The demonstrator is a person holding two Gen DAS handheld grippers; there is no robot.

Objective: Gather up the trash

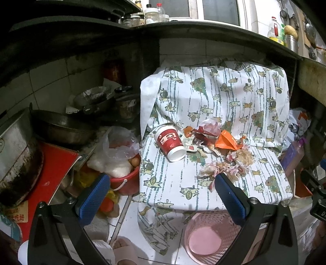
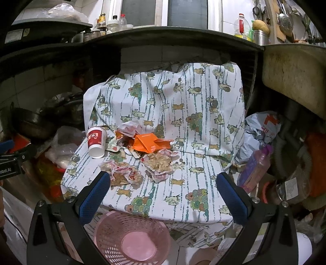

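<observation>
Left wrist: patterned cloth under dark counter.

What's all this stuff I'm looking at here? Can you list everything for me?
paper cup: one, red and white, lying on its side on the patterned cloth, left of the trash pile
orange wrapper: one, orange, middle of the pile
crumpled wrappers: several, white with red print and brown stains, nearest the front edge
patterned cloth: one, white with green stripes and animals, draped over a seat
basket: one, pink, on the floor below the front of the seat, nothing in it
red bucket: one, left of the seat, holding eggs and plastic bags
pans: a few, dark, far left
bottles and jars: several, on the dark counter above
left hand-held gripper: blue pads, open
right hand-held gripper: blue pads, open
</observation>
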